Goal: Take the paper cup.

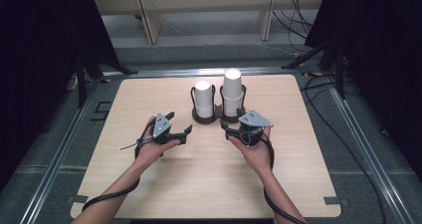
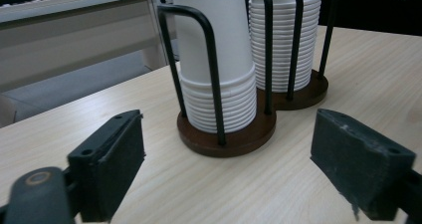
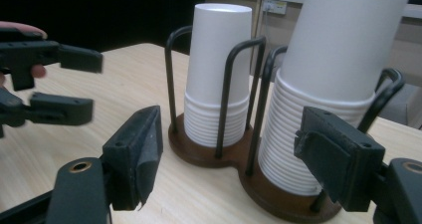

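Two upside-down stacks of white paper cups stand in a dark brown holder with black wire loops at the table's far middle. The shorter stack is on the left and the taller stack on the right. My left gripper hovers just left of the holder, open, with nothing between its pads. In the left gripper view the shorter stack is straight ahead between the jaws. My right gripper sits in front of the taller stack, open and empty, its jaws apart from the cups.
The light wooden table has bare room in front of the hands and to both sides. Metal rails frame it. A pale wooden shelf and floor cables lie beyond the far edge, with black curtains at both sides.
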The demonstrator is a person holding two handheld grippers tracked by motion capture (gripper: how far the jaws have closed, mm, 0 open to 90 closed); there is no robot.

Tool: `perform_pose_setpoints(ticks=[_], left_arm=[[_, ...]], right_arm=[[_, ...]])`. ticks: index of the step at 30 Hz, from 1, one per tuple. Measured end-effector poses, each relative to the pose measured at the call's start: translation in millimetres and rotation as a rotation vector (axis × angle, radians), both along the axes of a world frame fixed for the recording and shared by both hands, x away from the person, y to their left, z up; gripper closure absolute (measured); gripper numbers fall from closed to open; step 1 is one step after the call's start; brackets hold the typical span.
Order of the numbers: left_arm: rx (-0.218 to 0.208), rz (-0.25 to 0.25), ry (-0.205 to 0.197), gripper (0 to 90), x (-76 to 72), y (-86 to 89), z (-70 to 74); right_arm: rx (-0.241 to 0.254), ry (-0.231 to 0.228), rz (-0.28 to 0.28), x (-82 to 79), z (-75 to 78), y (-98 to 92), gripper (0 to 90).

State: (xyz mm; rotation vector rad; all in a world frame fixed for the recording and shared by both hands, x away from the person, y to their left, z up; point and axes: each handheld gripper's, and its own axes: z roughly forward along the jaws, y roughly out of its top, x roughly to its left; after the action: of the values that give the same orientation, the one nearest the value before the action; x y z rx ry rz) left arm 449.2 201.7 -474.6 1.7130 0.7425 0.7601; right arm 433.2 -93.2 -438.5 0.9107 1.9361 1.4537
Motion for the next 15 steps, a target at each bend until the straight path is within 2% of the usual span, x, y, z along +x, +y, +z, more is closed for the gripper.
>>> perform_pose_setpoints(ticks=[3,4,8,9,13,14,15], left_arm=[[0.008,-0.004,0.008,14.4,6.0,-4.7,0.5],[0.004,-0.002,0.021,14.4,12.8,-9.5,0.5],[0.006,-0.003,0.036,14.4,21.5,-14.5,0.5],[0.007,-0.003,0.036,14.4,24.3,-16.3,0.5],[0.012,-0.004,0.035,14.4,35.3,-22.1,3.2],[0.009,-0.006,0.033,14.4,39.8,-24.8,4.1],[0.009,-0.006,0.033,14.5,39.8,-24.8,4.1]], right_arm=[[0.008,0.009,0.004,3.1,2.6,3.6,27.3],[0.01,0.007,0.008,6.7,5.5,8.4,27.5],[0.008,-0.006,0.027,14.0,8.6,15.6,27.6],[-0.006,0.004,0.027,16.0,10.6,17.7,27.8],[0.007,-0.001,0.045,25.3,13.5,26.6,27.8],[-0.023,-0.026,0.03,29.5,16.7,29.2,27.8],[-0.023,-0.026,0.03,29.5,16.7,29.2,27.8]])
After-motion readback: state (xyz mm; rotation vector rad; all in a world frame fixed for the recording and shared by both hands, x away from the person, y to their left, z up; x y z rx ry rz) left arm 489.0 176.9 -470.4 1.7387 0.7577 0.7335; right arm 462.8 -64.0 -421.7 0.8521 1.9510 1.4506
